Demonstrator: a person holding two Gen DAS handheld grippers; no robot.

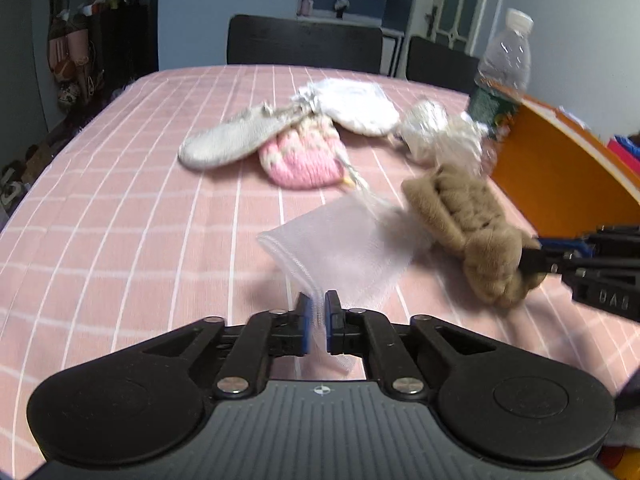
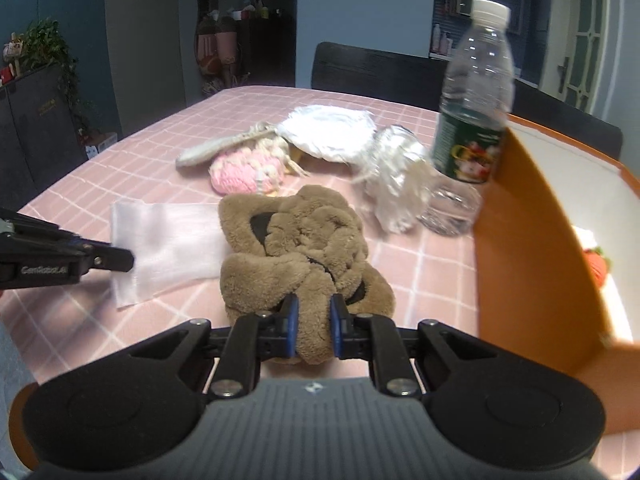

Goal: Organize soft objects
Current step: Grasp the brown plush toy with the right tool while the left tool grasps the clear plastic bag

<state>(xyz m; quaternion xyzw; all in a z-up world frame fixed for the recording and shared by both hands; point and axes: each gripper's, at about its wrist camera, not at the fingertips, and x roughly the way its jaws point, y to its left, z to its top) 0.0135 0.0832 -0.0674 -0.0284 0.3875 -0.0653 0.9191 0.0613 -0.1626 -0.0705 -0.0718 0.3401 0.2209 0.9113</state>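
a sheer mesh pouch is pinched in the closed left gripper; a brown plush braid, on the bench beside the orange box, is clamped by the right gripper. both are best lifted clear together.

The left gripper has its blue pads closed on the near edge of a sheer white mesh pouch, which lies on the pink checked tablecloth. Just right of the pouch, the right gripper pinches a brown plush braided item beside an orange box. Farther back lie a pink knitted piece, a pale flat insole-shaped piece, a white pouch, a crumpled white bundle and a clear water bottle.
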